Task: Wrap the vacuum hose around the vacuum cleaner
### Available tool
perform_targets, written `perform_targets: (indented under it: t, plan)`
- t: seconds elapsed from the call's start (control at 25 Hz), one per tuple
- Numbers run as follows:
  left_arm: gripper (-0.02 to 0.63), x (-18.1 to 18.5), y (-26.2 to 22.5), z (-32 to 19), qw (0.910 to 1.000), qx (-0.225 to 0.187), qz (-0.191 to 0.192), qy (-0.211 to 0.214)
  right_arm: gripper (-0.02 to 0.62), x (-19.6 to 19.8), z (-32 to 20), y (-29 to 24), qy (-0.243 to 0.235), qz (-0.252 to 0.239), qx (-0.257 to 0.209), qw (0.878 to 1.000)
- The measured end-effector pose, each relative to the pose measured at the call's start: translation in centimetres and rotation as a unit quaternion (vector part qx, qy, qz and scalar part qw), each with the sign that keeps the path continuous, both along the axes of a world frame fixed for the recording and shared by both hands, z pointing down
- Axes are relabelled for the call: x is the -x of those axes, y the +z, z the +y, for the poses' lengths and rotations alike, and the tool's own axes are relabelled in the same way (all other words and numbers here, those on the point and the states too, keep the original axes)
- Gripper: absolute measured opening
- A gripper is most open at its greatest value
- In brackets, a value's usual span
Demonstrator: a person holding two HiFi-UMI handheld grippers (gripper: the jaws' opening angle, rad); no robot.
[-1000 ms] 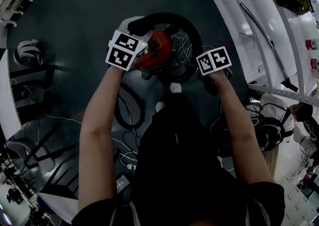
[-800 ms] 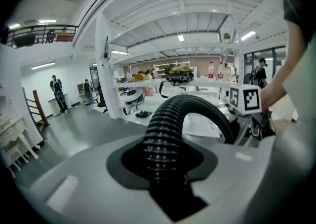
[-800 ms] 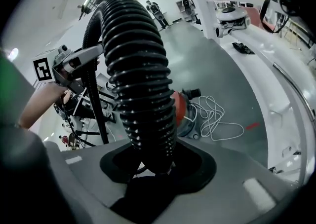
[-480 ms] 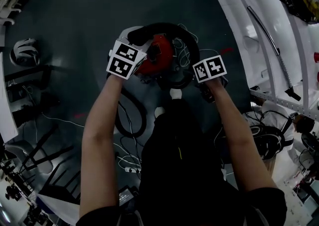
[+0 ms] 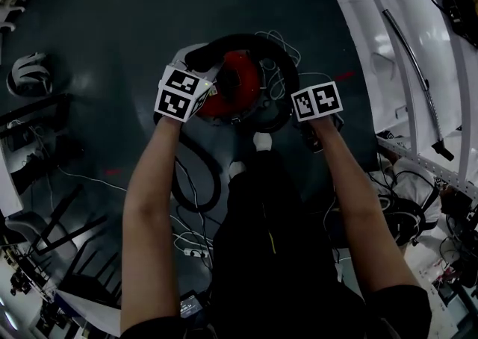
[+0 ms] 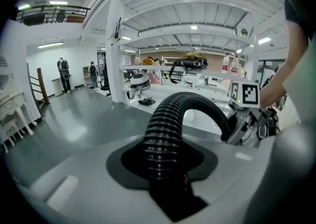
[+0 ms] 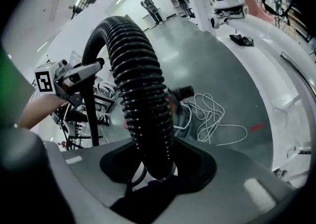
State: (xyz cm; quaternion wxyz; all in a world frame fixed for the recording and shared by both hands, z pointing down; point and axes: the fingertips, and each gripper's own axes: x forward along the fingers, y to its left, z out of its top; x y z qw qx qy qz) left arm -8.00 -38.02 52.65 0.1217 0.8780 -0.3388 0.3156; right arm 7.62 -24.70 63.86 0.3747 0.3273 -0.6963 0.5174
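Left gripper (image 6: 165, 176) and right gripper (image 7: 154, 166), jaws partly closed, each clamp the vacuum hose (image 5: 250, 37) arched over the red vacuum cleaner (image 5: 233, 85), upper centre. Risk: the springy hose may slip off the body and unwind.

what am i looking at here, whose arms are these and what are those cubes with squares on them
No robot here: a person holds a two-jaw gripper in each hand, and the marked cubes are parts of those grippers. The head view comes from a camera on the person's head, looking down at the floor. The other two come from cameras riding on the left gripper and the right gripper, looking along their jaws. On the floor stands a red vacuum cleaner with a white cable beside it. Both grippers are closed on the black ribbed hose, which arches between them above the vacuum cleaner.
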Motion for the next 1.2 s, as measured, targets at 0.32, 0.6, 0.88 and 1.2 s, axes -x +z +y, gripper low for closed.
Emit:
perform_targets:
  t: [0.32, 0.6, 0.88, 1.2]
  plan:
    - [0.147, 1.1, 5.6, -2.1, 0.9990, 0.020, -0.038, -0.016, 0.181, -0.7, -2.7, 4.1, 0.023, 0.015, -0.003, 1.000]
    - [0.152, 1.5, 10.6, -3.9, 0.9960, 0.054, -0.070, -0.002, 0.181, -0.2, -3.3, 8.4, 0.043, 0.012, 0.032, 0.998]
    - [0.161, 0.8, 14.2, -5.8, 0.9913, 0.063, -0.113, 0.027, 0.181, -0.5, -3.5, 11.9, 0.047, 0.018, 0.057, 0.997]
    - [0.167, -1.4, 16.7, -8.0, 0.9834, 0.066, -0.144, 0.089, 0.176, -1.1, -3.2, 14.6, 0.028, 0.035, 0.079, 0.996]
